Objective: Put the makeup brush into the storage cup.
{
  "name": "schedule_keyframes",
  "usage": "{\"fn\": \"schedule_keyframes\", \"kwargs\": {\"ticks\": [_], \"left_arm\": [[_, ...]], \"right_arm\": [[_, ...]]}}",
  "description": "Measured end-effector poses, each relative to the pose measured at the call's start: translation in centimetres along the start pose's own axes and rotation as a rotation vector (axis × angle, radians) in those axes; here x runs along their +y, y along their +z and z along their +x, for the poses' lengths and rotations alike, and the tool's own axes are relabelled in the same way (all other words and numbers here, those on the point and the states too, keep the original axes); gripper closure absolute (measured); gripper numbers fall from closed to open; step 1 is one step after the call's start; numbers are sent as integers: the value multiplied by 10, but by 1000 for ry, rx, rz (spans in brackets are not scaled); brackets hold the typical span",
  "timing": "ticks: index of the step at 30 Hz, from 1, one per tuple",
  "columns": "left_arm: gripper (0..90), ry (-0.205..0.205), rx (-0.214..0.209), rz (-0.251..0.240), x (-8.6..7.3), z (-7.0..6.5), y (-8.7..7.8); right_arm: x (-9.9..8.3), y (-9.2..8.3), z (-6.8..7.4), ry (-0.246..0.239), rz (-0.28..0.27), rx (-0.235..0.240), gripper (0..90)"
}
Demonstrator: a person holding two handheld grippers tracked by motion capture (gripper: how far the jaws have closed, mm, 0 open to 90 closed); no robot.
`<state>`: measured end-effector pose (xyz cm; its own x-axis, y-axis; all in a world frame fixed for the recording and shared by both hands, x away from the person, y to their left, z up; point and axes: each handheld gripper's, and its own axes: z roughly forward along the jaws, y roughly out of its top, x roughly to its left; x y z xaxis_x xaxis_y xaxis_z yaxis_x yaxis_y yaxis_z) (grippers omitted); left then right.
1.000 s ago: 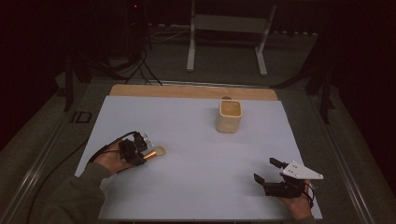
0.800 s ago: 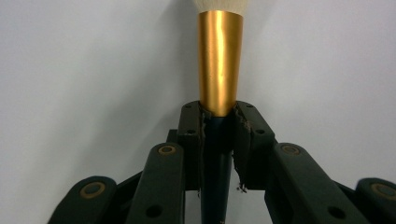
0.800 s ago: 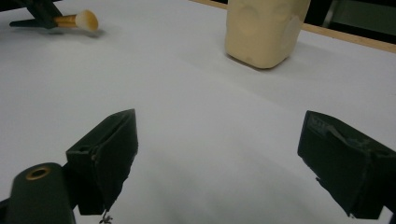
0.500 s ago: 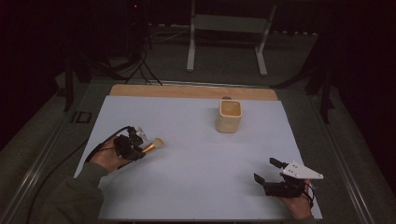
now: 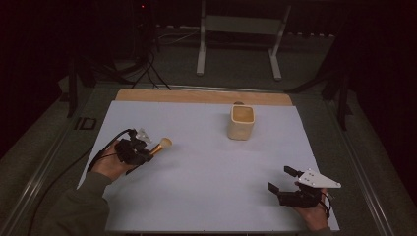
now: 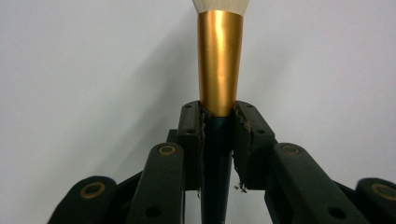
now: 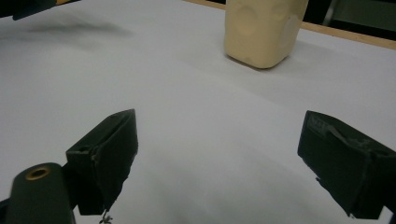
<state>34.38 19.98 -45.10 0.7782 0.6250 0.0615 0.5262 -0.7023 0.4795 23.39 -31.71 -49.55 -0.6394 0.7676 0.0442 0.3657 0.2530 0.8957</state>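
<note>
A makeup brush (image 5: pixel 161 146) with a gold ferrule (image 6: pixel 219 65) and pale bristles is clamped by its dark handle in my left gripper (image 5: pixel 145 153), shut on it, at the left of the white table top. The brush head points right and away, lifted off the surface. A cream-coloured cup (image 5: pixel 241 121) stands upright at the back middle; it also appears as a cream cup (image 7: pixel 264 30) ahead of my right gripper. My right gripper (image 5: pixel 280 181) hovers near the front right corner, jaws wide open, nothing between them.
The white table top (image 5: pixel 206 167) has a wooden strip (image 5: pixel 196 96) along its far edge. A metal stand (image 5: pixel 236 44) and dark cables sit on the floor beyond. A cable trails from the left gripper off the table's left side.
My left gripper has lifted and carried the brush a little up and away, brush head now pointing more toward the cup. The right gripper has stayed still.
</note>
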Motion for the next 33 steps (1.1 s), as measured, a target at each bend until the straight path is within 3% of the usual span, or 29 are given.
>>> {"fn": "schedule_keyframes", "kwargs": {"ticks": [10,21,33], "left_arm": [[756,-33,-1,-113,1,-3,-10],[756,-50,5,-200,4,-8,-16],[756,-46,3,-288,11,-19,-18]], "right_arm": [[5,3,3,13,-20,25,120],[20,8,5,25,-37,50,121],[50,31,15,13,-70,136,137]]}}
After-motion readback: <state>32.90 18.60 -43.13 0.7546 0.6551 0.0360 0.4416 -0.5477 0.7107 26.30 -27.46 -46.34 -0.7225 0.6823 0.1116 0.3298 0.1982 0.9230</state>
